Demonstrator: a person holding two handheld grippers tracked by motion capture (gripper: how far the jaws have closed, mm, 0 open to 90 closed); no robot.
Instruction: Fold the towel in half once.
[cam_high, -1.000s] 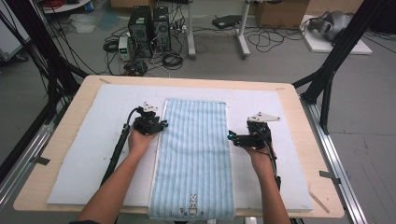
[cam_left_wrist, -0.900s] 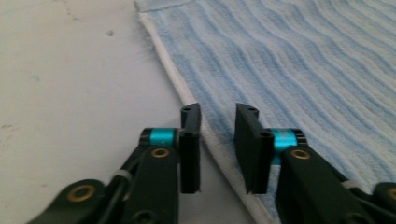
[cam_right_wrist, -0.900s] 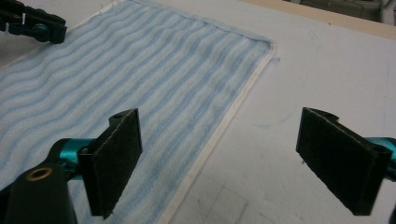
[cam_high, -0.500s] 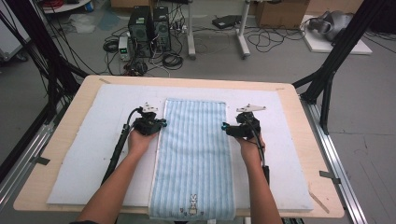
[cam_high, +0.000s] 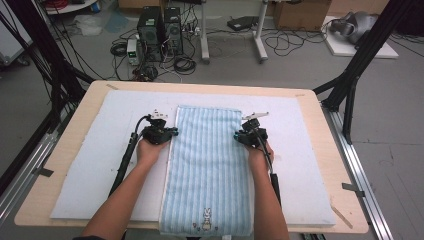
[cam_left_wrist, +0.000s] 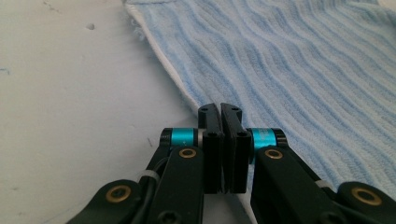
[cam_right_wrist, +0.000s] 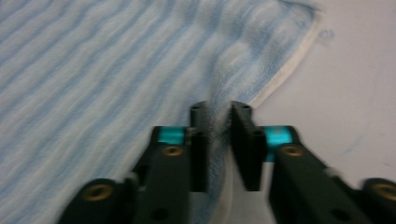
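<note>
Towel (cam_high: 207, 170): light blue, striped, spread flat and lengthwise down the middle of the white mat (cam_high: 95, 165); small rabbit motif (cam_high: 206, 219) at the near end.
Left gripper (cam_high: 172, 132): at the towel's left long edge, toward the far end; in the left gripper view (cam_left_wrist: 220, 108) jaws pressed together over the white hem — clamped on the edge.
Right gripper (cam_high: 239, 136): at the right long edge, opposite the left one; jaws have just been closing, and in the right gripper view (cam_right_wrist: 219, 106) a ridge of cloth stands pinched between them, picture somewhat blurred.
Step in hand: most likely securing both side edges before lifting or folding — a judgement from the matched grips.
Grip check: worth confirming a good bite of hem on the left, where little cloth shows between the pads; a shallow pinch could slip once weight comes on.
Lift: best raised evenly, both hands at one height and pace, to keep the stripes straight and avoid a twist.
Fold: far end brought toward the rabbit end, corners matched to corners, edges kept parallel to the mat.
Risk: dragging instead of lifting could bunch the cloth or shift the mat on the wooden table (cam_high: 320, 125).
Cables: trailing back along both forearms; better kept off the towel.
</note>
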